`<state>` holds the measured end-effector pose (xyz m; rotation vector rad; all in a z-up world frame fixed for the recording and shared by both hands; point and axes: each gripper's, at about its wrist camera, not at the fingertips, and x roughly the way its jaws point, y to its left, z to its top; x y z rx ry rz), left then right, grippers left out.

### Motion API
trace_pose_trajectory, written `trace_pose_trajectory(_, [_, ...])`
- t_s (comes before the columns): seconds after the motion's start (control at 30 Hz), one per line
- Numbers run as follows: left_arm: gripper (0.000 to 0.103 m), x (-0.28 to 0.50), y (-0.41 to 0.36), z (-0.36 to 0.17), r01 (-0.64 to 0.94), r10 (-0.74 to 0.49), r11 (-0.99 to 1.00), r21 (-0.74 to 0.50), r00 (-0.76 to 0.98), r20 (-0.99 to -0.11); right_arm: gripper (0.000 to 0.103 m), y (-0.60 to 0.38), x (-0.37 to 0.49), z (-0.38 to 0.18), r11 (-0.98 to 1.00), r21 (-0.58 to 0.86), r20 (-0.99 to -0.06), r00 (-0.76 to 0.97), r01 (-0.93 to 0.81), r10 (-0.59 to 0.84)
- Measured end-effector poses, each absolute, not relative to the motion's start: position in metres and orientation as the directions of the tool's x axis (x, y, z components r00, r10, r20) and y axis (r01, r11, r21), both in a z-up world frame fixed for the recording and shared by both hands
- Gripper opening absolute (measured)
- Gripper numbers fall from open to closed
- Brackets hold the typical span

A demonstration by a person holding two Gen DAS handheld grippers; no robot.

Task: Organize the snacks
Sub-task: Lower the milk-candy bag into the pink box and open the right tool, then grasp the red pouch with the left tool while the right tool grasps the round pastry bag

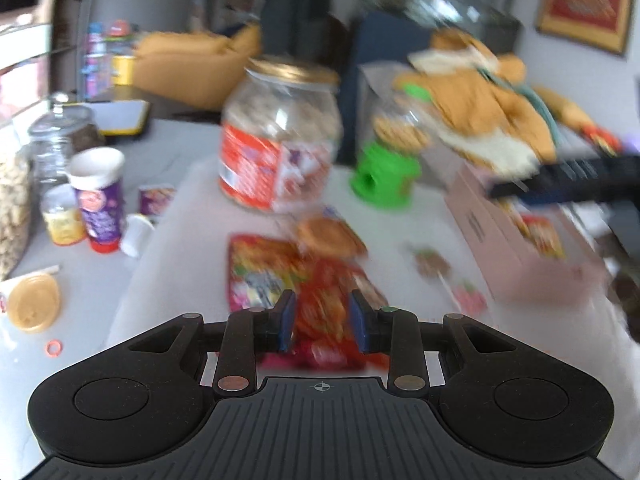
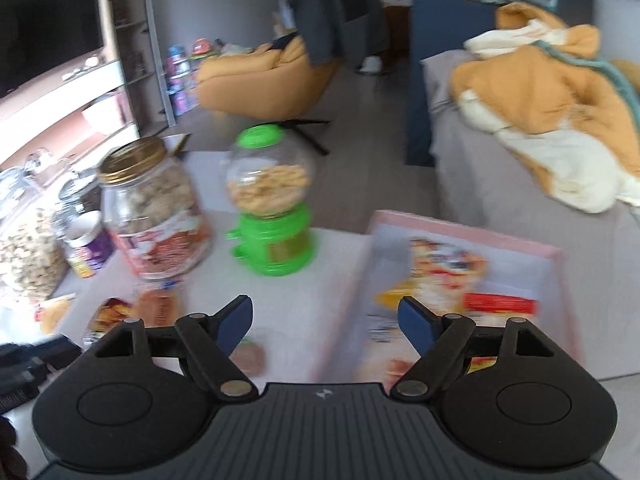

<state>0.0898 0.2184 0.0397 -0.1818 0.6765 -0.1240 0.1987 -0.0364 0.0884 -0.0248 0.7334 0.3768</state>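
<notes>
My left gripper (image 1: 322, 316) is clamped on a red snack packet (image 1: 320, 312) above the table's loose snacks, while my right gripper (image 2: 326, 322) hangs empty, jaws apart, before the pink box (image 2: 472, 240). One bag already lies inside. Next, I judge, the packet must travel right and drop into that box.

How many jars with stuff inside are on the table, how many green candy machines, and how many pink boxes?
Clear jars with food inside: 3: the gold-lidded jar with the red label, the big clear jar of pale snacks, the glass-lidded jar of dark bits
Green candy dispensers with a clear globe: 1
Pink cardboard boxes: 1
Total: 5
</notes>
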Motion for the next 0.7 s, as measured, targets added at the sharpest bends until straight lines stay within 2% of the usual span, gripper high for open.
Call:
trace_pose_trajectory(0.13, [0.033,0.08,0.225,0.032,0.06,-0.193,0.972,-0.228,0.759,-0.621,0.08,0.002,0.205,0.07,0.888,0.175,-0.696,0.584,-0.425,0.417])
trace_pose_trajectory(0.33, [0.033,0.069,0.265,0.041,-0.069,-0.122,0.947,-0.313,0.826,-0.55,0.08,0.044,0.212,0.036,0.898,0.108,-0.762,0.545,-0.426,0.35])
trace_pose_trajectory(0.4, [0.033,0.073,0.271,0.044,-0.077,-0.12,0.939,-0.336,0.84,-0.529,0.075,0.042,0.219,0.03,0.903,0.124,-0.764,0.542,-0.411,0.351])
trace_pose_trajectory(0.47, [0.033,0.082,0.268,0.046,-0.062,-0.137,0.936,-0.346,0.842,-0.521,0.057,0.036,0.222,0.023,0.906,0.134,-0.776,0.526,-0.402,0.348])
trace_pose_trajectory(0.53, [0.033,0.093,0.261,0.044,-0.049,-0.149,0.939,-0.342,0.836,-0.528,0.049,0.036,0.216,0.02,0.906,0.11,-0.781,0.528,-0.409,0.333])
trace_pose_trajectory(0.7, [0.033,0.114,0.233,0.032,-0.019,-0.163,0.953,-0.301,0.808,-0.566,0.045,0.032,0.18,0.015,0.863,0.121,-0.787,0.482,-0.49,0.384])
